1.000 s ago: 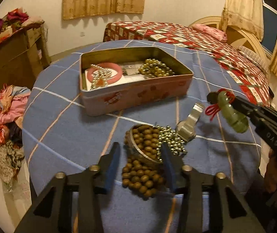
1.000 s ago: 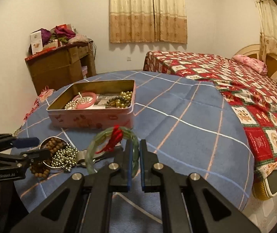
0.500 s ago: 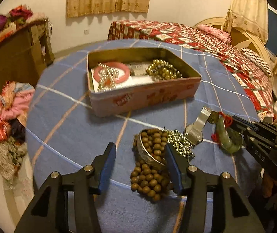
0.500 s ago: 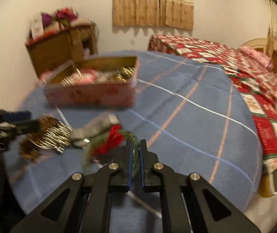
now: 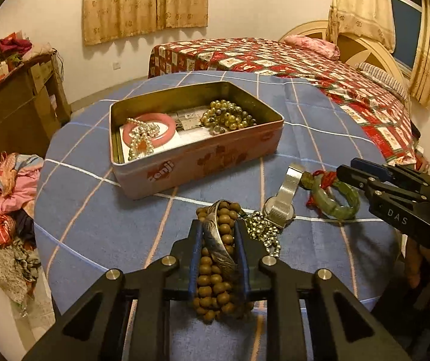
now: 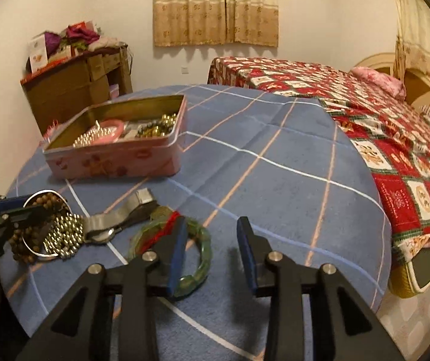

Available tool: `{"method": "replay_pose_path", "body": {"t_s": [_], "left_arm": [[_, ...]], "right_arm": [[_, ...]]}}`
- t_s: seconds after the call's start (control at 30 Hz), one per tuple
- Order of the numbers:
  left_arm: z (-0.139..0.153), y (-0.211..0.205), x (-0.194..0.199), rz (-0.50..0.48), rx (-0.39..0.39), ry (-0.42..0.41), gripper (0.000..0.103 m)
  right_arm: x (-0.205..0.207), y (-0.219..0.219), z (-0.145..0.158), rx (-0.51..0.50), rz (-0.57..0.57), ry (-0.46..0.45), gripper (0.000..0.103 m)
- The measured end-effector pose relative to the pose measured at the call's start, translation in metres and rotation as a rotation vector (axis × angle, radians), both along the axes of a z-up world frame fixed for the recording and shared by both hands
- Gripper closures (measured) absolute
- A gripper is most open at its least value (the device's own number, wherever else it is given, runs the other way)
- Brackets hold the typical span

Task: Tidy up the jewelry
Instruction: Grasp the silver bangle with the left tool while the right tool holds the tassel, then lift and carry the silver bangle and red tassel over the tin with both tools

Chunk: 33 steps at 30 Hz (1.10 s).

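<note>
A pink tin box (image 5: 215, 162) (image 6: 118, 162) on the blue checked table holds a pink bangle (image 5: 166, 124), a pearl string and gold beads (image 5: 230, 117). My left gripper (image 5: 218, 234) is shut on a silver bangle (image 5: 215, 240) tangled with brown wooden beads (image 5: 215, 282), at the table's near edge. A silver bead chain (image 5: 263, 231) and a metal watch (image 5: 284, 198) lie beside them. My right gripper (image 6: 211, 240) is open and empty. The green jade bangle (image 6: 196, 258) (image 5: 335, 198) with red string lies on the table under its left finger.
A bed with a red patterned cover (image 6: 380, 114) stands right of the table. A wooden desk with clutter (image 6: 76, 87) stands at the back left. Clothes lie on the floor (image 5: 13, 198) left of the table.
My right gripper lowered the jade bangle to the table, opened and let it go. My left gripper moved forward and shut on the silver bangle and wooden beads.
</note>
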<state>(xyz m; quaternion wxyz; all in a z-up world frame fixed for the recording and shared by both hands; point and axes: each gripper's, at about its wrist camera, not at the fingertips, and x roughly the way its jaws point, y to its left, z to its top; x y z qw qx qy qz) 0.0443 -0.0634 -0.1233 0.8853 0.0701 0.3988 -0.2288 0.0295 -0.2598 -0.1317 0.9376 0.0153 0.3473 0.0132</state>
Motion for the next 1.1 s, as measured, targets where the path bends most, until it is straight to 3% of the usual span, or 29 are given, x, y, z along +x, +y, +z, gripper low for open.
{"method": "replay_pose_path", "body": {"t_s": [0.1, 0.2, 0.23, 0.33, 0.4, 0.53, 0.77, 0.9, 1.1], "left_arm": [[-0.003, 0.003, 0.001, 0.012, -0.005, 0.01, 0.082], [0.008, 0.005, -0.004, 0.013, -0.022, -0.036, 0.083], [0.012, 0.005, -0.005, 0.01, -0.024, -0.049, 0.093], [0.021, 0.002, -0.009, -0.013, -0.026, -0.082, 0.093], [0.019, -0.002, -0.01, -0.022, -0.007, -0.09, 0.093], [0.012, 0.001, -0.006, -0.018, -0.032, -0.052, 0.093], [0.032, 0.016, -0.009, 0.014, -0.091, -0.091, 0.094], [0.037, 0.017, -0.011, 0.02, -0.088, -0.105, 0.094], [0.033, 0.018, -0.009, 0.034, -0.076, -0.106, 0.094]], "right_arm": [[0.002, 0.006, 0.0, 0.035, 0.034, 0.012, 0.066], [0.006, 0.014, -0.003, 0.046, 0.053, 0.029, 0.066], [0.006, 0.015, -0.004, 0.036, 0.053, 0.029, 0.067], [0.009, 0.016, -0.006, 0.029, 0.052, 0.04, 0.086], [0.008, 0.019, -0.007, 0.006, 0.058, 0.043, 0.093], [0.005, 0.018, -0.004, 0.008, 0.062, 0.032, 0.098], [0.001, 0.014, 0.011, 0.001, 0.038, -0.01, 0.099], [0.0, 0.02, 0.012, 0.003, 0.054, 0.004, 0.087], [0.003, 0.034, 0.001, -0.005, 0.097, 0.069, 0.088]]}}
